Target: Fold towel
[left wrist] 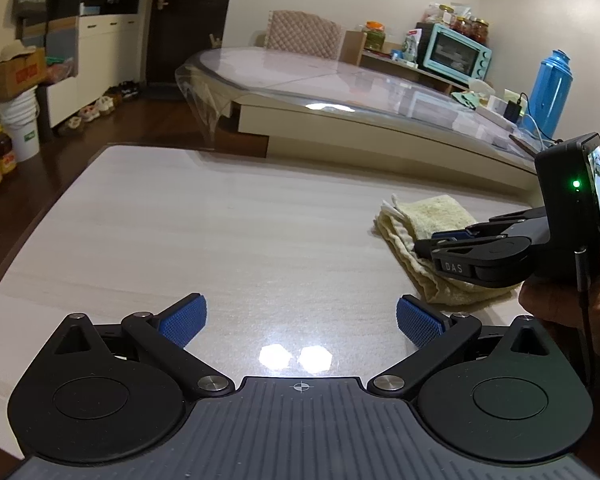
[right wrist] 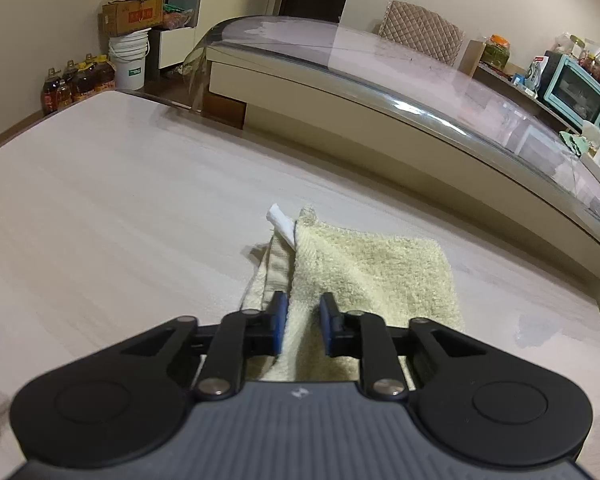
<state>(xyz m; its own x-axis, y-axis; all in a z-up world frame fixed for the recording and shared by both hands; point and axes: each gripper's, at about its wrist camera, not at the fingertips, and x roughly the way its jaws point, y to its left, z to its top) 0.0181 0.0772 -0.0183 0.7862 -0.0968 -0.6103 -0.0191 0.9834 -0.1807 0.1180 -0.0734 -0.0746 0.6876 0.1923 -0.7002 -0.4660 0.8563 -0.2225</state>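
1. Your towel (right wrist: 364, 272) lies on the table (right wrist: 120, 208), toward its right side and well clear of the far edge. It looks folded already into a compact, layered bundle, with stacked edges showing along its left side and a white tag (right wrist: 281, 222) sticking out at the far left corner.

2. Your right gripper (right wrist: 303, 322) sits over the near edge of the towel. Its jaws stand narrowly apart with a ridge of cloth between the pads; they seem to be pinching that fold, though you cannot tell how firmly.

3. Your left gripper (left wrist: 301, 318) is spread wide and holds nothing, hovering over bare table to the left of the towel (left wrist: 420, 220).

4. By this look, most of the folding is done. What is left is perhaps one last fold or a tidying of the uneven left edges, then letting go.

5. The left view alone shows your right gripper (left wrist: 432, 246) from the side, low on the cloth, and your right hand (left wrist: 572, 304) behind it. The right view alone shows the cloth between the pads and the tag.
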